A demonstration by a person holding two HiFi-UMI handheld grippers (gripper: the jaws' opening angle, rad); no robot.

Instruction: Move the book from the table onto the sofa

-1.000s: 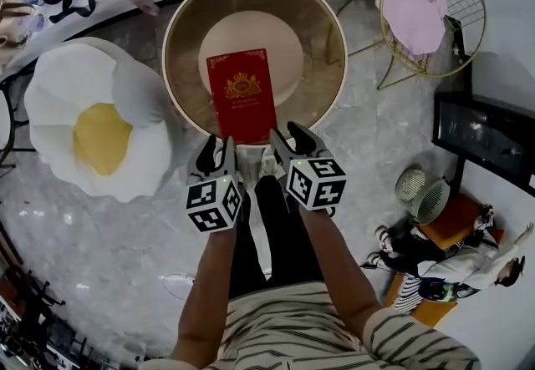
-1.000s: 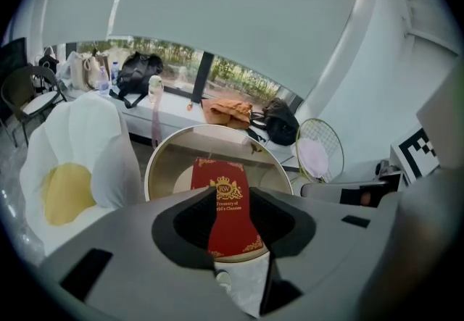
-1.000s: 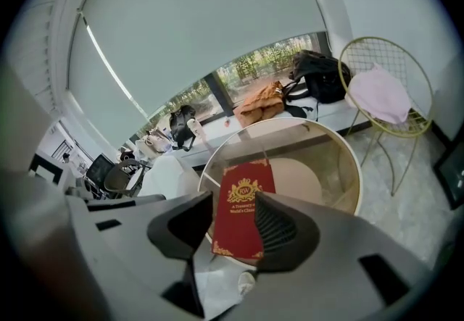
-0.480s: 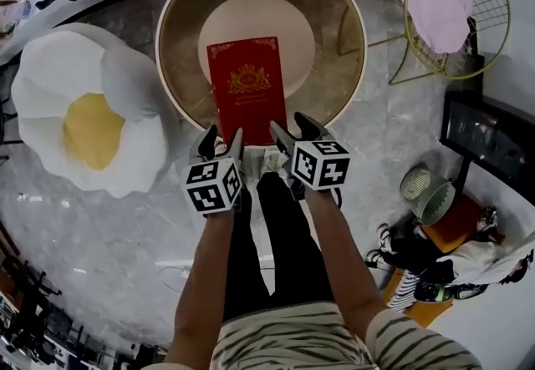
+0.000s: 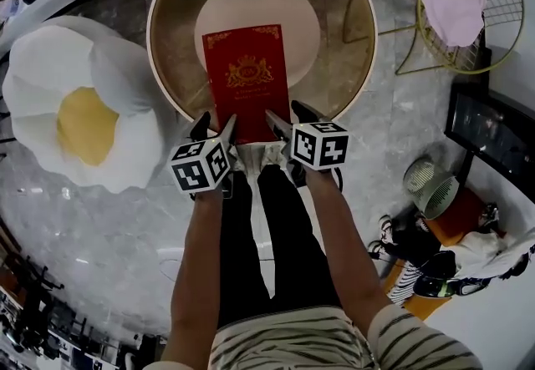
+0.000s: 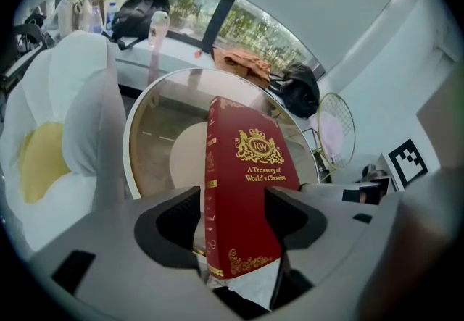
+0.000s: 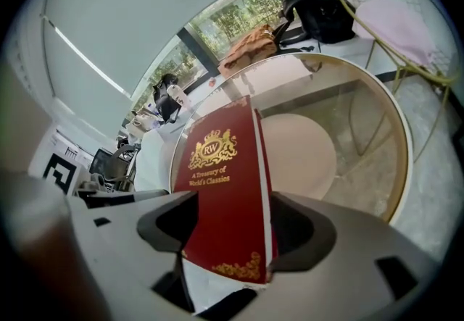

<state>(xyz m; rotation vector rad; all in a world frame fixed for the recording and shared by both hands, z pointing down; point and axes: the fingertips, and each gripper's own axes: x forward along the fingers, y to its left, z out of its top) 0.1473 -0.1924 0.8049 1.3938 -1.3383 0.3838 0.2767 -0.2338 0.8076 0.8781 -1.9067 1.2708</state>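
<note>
Two tools bracketed the near end of the red book (image 5: 245, 76), which lay flat on the round glass surface (image 5: 180, 34) at upper centre, its near edge seemingly jutting past the gold rim. The left tool (image 5: 214, 123) had the spine corner between its jaws and the right tool (image 5: 286, 114) the page-edge corner. Both had just been opening and stood wide apart, pads not pressing.

The book looked like a hardcover: stiff boards, gilt crest and corner ornaments, and a smooth cover with a slight sheen. I judged it rigid and fairly heavy, likely to slide under hard pads, so a firm pinch at both near corners seemed wise. The spine side should hold best, while the open side might splay.

The sofa (image 5: 79, 118), at left, was soft and puffy, shaped like a fried egg, white with a yellow centre.
</note>
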